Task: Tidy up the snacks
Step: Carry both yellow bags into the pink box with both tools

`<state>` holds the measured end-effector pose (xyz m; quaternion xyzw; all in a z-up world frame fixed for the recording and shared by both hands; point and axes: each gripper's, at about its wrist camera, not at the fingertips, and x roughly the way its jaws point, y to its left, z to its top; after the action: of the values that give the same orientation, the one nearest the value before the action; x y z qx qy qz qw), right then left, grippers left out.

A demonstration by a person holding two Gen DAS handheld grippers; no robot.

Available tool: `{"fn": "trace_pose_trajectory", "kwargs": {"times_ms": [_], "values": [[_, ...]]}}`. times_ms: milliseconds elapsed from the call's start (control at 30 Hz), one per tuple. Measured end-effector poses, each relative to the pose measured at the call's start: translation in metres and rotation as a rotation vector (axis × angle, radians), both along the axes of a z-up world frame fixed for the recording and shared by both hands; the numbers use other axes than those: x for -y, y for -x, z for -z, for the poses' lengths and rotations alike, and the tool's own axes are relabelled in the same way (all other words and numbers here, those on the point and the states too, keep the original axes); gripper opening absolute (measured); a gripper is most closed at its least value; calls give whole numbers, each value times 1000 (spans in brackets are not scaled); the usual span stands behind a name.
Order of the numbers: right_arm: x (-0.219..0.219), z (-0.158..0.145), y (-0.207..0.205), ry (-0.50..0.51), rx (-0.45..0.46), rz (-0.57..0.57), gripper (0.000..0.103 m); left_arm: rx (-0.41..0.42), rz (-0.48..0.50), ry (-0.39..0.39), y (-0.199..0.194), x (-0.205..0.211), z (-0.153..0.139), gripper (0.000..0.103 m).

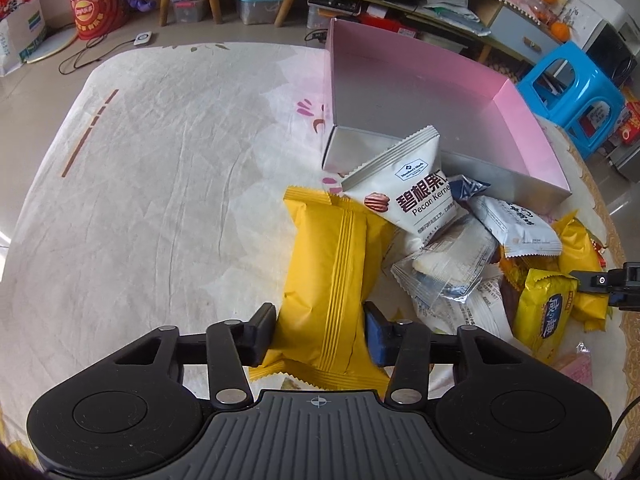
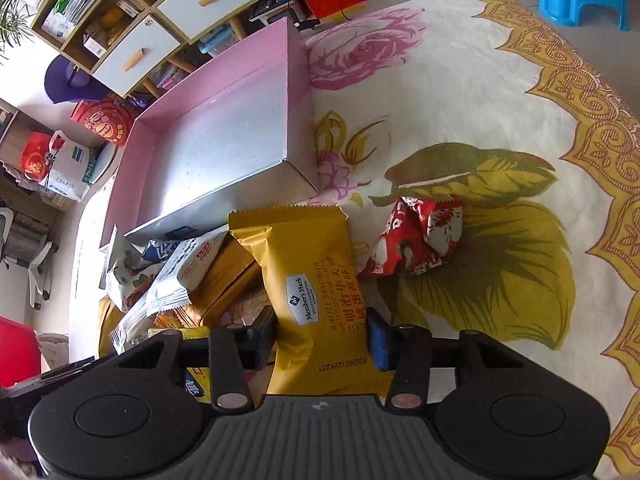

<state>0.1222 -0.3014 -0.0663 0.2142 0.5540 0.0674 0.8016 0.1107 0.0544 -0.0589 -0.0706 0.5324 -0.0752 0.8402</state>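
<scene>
Two views look down along handheld grippers at a table under a cream cloth [image 1: 160, 168] printed with pink roses and gold leaves.

Left wrist view: the left gripper [image 1: 320, 330] is clamped on a plain yellow packet [image 1: 332, 276], seam side up; its black pad presses the packet's left edge and its blue pad the right edge; the packet lies lengthwise on the cloth, pointing away toward the box [image 1: 420, 92]; this box is open and shallow, pink on its inner walls and silver on floor and outside, and nothing is seen inside it; a white pecan pouch [image 1: 404, 184] leans against the box's near wall; to the right sits a heap of snacks [image 1: 480, 248] in clear, white and yellow wrappers; at the far right edge a black gripper tip [image 1: 600, 280] touches a yellow wrapper.

Right wrist view: the right gripper [image 2: 322, 338] is clamped on a yellow waffle packet [image 2: 308, 272], label side up; both pads press its long edges; its far end nearly reaches the box's [image 2: 224, 152] near corner; to the left lies the heap [image 2: 180, 276], against the box's near wall; to the right, apart from the rest, a crumpled red wrapper [image 2: 416, 236] rests on a printed leaf.

Beyond the table stand cabinets [image 2: 160, 32] and a blue stool [image 1: 572, 96].
</scene>
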Motion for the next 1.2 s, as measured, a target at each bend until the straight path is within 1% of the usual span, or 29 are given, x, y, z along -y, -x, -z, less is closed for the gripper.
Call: {"fn": "trace_pose_trajectory", "kwargs": {"times_ms": [67, 167, 300, 400, 567, 667, 767, 867, 1000, 1100, 1200], "values": [[-1, -2, 1, 8, 3, 1, 32, 8, 7, 1, 3, 0, -5, 36], [1, -8, 4, 3, 19, 9, 28, 25, 13, 14, 7, -4, -13, 34], [5, -21, 9, -12, 60, 23, 27, 46, -4, 23, 11, -12, -21, 34], [9, -29, 12, -23, 84, 34, 27, 67, -25, 46, 16, -20, -31, 33], [10, -41, 13, -51, 109, 46, 27, 146, -52, 84, 23, -28, -57, 33], [5, -50, 10, -76, 132, 50, 27, 202, -66, 104, 22, -22, -73, 33], [-1, -57, 4, -109, 152, 58, 27, 240, -71, 106, 14, -9, -79, 33], [-8, -64, -1, -124, 182, 74, 27, 239, -73, 123, 1, 5, -80, 33], [-19, -70, -12, -149, 199, 77, 27, 261, -37, 125, -14, 20, -85, 33], [-29, -77, -25, -141, 228, 80, 27, 281, -24, 133, -32, 25, -90, 33], [-36, -78, -38, -136, 257, 85, 27, 289, -37, 169, -51, 25, -88, 33]]}}
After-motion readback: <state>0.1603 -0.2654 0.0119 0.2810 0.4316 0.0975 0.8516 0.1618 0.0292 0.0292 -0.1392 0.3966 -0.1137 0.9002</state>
